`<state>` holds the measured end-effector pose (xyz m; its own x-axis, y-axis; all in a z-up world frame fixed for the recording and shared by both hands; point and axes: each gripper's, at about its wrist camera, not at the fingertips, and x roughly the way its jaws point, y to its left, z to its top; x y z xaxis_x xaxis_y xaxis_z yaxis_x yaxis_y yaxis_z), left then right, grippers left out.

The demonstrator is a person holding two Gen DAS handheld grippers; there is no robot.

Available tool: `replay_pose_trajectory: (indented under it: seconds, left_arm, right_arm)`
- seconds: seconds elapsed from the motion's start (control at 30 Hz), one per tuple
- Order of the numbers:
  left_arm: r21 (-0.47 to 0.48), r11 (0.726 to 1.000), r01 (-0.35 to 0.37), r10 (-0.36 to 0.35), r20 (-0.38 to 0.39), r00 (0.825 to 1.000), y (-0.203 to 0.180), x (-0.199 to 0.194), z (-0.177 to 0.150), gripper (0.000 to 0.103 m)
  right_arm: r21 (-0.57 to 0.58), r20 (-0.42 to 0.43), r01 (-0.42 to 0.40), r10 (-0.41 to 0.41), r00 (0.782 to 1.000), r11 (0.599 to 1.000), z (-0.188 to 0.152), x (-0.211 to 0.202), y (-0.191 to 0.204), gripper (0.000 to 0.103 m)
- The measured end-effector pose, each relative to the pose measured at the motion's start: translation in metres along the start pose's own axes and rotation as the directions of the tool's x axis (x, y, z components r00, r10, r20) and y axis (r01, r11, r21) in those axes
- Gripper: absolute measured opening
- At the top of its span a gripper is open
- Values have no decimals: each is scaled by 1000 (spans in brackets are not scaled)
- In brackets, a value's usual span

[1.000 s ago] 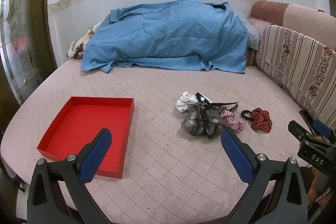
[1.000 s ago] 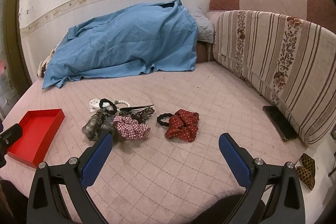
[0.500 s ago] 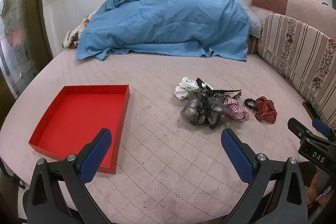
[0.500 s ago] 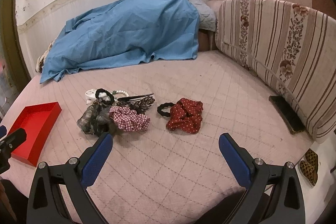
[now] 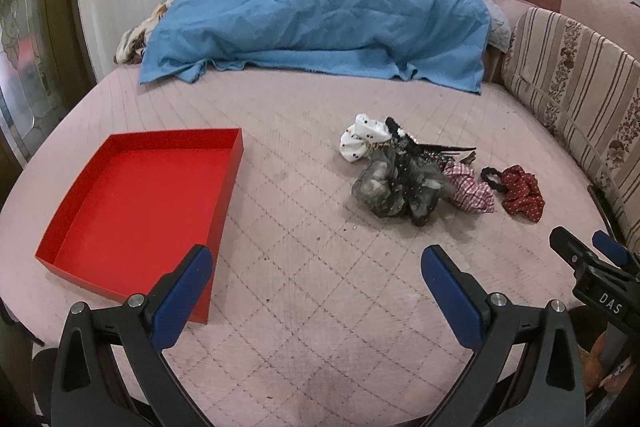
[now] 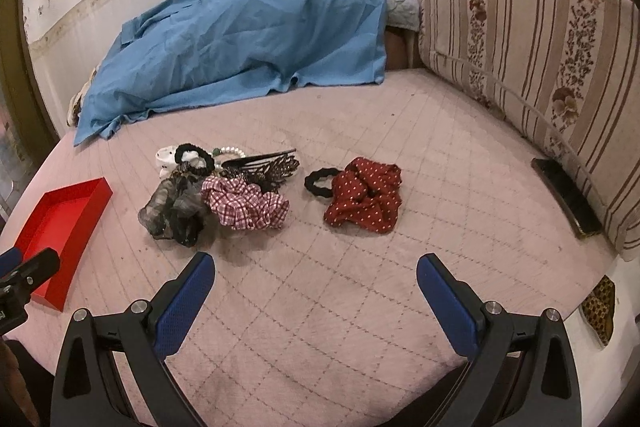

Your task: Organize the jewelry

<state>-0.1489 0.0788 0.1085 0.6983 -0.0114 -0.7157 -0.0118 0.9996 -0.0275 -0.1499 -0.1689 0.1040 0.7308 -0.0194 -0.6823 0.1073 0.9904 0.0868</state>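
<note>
An empty red tray (image 5: 100,269) (image 6: 80,223) lies on the pink quilted bed at the left. A heap of accessories sits mid-bed: a grey-black mesh scrunchie (image 5: 392,187) (image 6: 176,211), a red plaid scrunchie (image 6: 244,203) (image 5: 468,187), a white dotted scrunchie (image 5: 360,139), a black leaf hair comb (image 6: 268,167) and a pearl bracelet (image 6: 230,150). To the right lie a red polka-dot scrunchie (image 6: 366,201) (image 5: 522,193) and a black hair tie (image 6: 318,181). My left gripper (image 5: 318,281) and right gripper (image 6: 316,287) both hover open and empty, short of the heap.
A blue blanket (image 5: 320,15) covers a mound at the back of the bed. Striped floral cushions (image 6: 540,67) line the right side, with a dark phone (image 6: 566,201) at their foot. Patterned slippers (image 6: 600,307) lie on the floor at right.
Both grippers have moved forward and tilted down toward the bed; the heap and tray appear closer. Nothing on the bed has shifted.
</note>
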Motion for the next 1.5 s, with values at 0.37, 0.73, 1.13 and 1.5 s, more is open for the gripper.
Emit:
replay_pose_trajectory:
  seconds: [0.37, 0.73, 1.13, 1.5]
  left_arm:
    - [-1, 1000, -4, 4, -74, 997, -2, 29, -4, 103]
    - [1, 999, 35, -35, -96, 995, 6, 44, 5, 103]
    - [-61, 974, 219, -226, -155, 962, 2, 89, 45, 98]
    - [-156, 932, 328, -361, -288, 887, -18, 166, 58, 79]
  right_arm:
    - [33, -62, -2, 4, 998, 999, -5, 28, -9, 102]
    - [15, -82, -63, 64, 995, 998, -2, 43, -2, 101]
    - [103, -144, -196, 209, 967, 975, 19, 81, -5, 83]
    - [144, -177, -304, 326, 929, 942, 39, 125, 12, 77]
